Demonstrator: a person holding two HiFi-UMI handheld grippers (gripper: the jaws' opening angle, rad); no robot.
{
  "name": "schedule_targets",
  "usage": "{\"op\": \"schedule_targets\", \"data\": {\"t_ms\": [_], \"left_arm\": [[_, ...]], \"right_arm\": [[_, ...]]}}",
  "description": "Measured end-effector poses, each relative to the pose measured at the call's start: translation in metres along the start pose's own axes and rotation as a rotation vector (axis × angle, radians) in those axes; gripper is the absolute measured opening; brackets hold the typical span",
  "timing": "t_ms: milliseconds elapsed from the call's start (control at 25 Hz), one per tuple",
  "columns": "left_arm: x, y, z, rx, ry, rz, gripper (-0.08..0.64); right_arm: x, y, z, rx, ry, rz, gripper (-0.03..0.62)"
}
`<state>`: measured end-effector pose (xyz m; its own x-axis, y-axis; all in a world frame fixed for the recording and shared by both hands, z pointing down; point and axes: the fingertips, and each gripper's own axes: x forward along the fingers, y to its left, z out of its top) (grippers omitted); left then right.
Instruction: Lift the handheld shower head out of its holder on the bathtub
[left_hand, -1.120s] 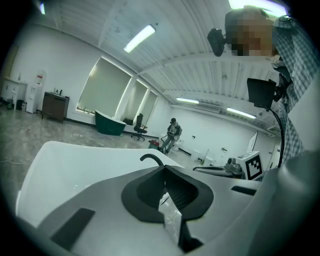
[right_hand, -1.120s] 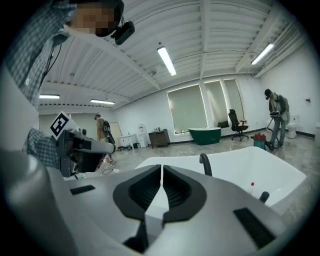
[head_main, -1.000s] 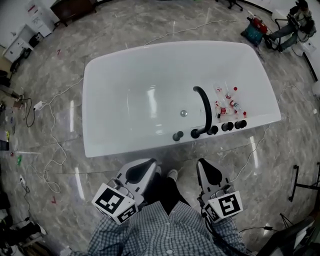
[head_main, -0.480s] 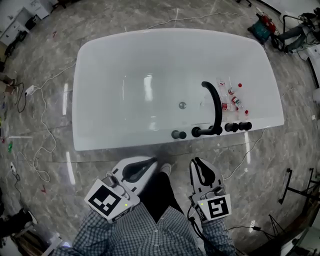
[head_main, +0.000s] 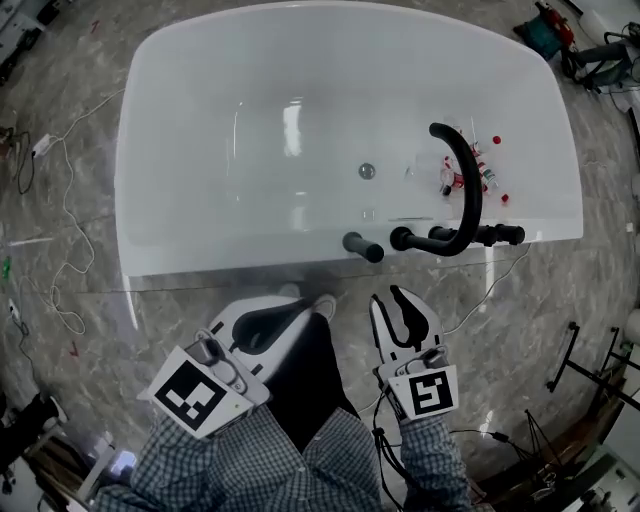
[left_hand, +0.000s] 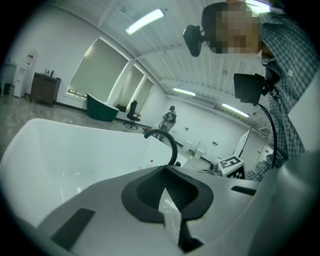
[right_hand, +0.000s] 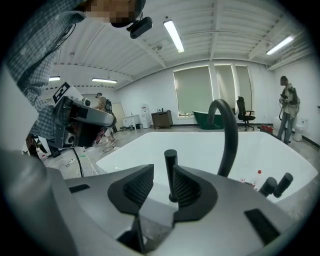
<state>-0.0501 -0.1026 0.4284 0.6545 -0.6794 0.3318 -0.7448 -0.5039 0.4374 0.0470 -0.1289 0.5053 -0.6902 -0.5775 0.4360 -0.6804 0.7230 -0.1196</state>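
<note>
The handheld shower head (head_main: 363, 247) is a short black cylinder standing upright in its holder on the near rim of the white bathtub (head_main: 200, 270). In the right gripper view the shower head (right_hand: 170, 161) shows through the gap between the jaws, still some way beyond them. My right gripper (head_main: 390, 297) hovers over the floor just short of the rim, its jaws opening with nothing between them. The same gripper (right_hand: 164, 173) points at the rim. My left gripper (head_main: 298, 310) hangs to its left, also short of the tub, jaws shut and empty (left_hand: 166, 172).
A black arched faucet (head_main: 470, 190) and black knobs (head_main: 500, 236) stand on the rim right of the shower head. Small bottles (head_main: 482, 172) lie inside the tub by the drain (head_main: 367, 171). Cables (head_main: 70, 230) trail over the marble floor at left. A person's shoe (head_main: 322, 306) is between the grippers.
The tub has come closer and larger in the head view. Both grippers have sunk and moved toward its near rim. The right jaws, closed before, now stand apart.
</note>
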Motion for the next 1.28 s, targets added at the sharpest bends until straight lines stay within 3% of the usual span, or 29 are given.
{"op": "schedule_targets", "data": {"t_ms": [760,1000,1160,1280], "left_arm": [[0.022,0.069,-0.055,-0.05,0.025,0.054,0.006],[0.028,0.081,-0.064,-0.055,0.034,0.062,0.006],[0.03,0.082,-0.067,-0.058,0.041,0.047,0.006],[0.032,0.089,-0.072,-0.064,0.05,0.047,0.006]], "right_arm": [[0.101,-0.022,-0.101,-0.034,0.069,0.028,0.169],[0.119,-0.035,-0.115,-0.038,0.073,0.003,0.178],[0.126,-0.038,-0.128,-0.019,0.128,-0.003,0.181],[0.138,-0.038,-0.133,-0.054,0.125,0.012,0.181]]}}
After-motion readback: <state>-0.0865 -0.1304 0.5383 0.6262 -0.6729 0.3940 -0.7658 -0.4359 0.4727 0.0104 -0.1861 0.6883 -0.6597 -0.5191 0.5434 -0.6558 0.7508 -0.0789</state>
